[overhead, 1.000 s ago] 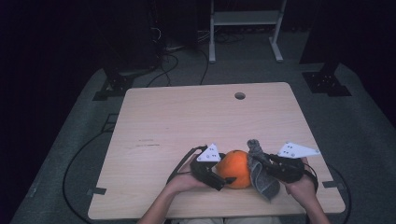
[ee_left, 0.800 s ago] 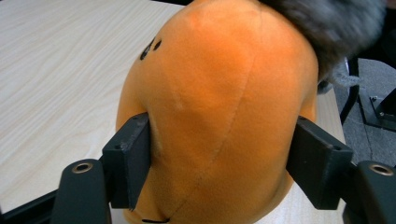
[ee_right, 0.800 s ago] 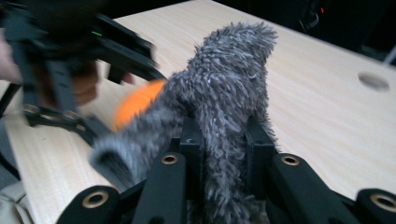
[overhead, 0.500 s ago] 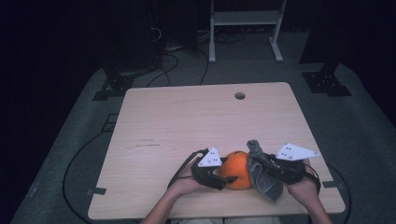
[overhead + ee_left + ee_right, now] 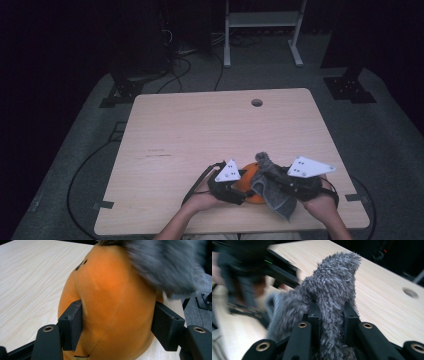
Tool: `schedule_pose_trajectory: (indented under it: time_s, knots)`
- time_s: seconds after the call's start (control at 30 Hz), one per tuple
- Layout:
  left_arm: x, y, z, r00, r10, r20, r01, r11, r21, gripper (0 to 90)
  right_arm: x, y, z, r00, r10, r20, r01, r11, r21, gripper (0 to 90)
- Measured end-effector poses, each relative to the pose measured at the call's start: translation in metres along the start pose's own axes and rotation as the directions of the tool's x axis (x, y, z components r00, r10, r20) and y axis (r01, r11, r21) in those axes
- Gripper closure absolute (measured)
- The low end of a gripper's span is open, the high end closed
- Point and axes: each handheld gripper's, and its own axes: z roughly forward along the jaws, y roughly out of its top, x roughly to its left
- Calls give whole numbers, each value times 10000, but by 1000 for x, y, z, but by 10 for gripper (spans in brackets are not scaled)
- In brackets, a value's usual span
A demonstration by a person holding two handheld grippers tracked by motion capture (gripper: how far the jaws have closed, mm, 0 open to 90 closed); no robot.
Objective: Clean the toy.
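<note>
Near the bench's (image 5: 165, 130) front edge, left gripper (image 5: 117, 325) clamps the orange ball (image 5: 112, 305); right gripper (image 5: 331, 315), pinching grey cloth (image 5: 334, 282), I wipe gently.

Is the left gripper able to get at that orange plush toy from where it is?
Yes, it seems so: the left gripper has just closed, pads pressing the orange plush toy on both sides, nothing in between.
</note>
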Motion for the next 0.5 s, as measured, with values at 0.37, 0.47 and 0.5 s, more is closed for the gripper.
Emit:
schedule_pose_trajectory:
  time_s: [0.37, 0.47, 0.5]
  knots:
    - [0, -2, 5, 10000, 56, 68, -54, 9995, -324, 308, -13, -3, -18, 9989, 469, 86, -467, 9987, -185, 736]
    - [-5, -3, 6, 9997, 249, 19, -249, 9994, -249, 304, 10, 12, -7, 9992, -389, -79, 389, 9992, 84, 734]
    - [-6, -3, 6, 9997, 252, 10, -251, 9994, -226, 302, 15, 12, -2, 9982, -607, 34, 606, 9978, 283, 732]
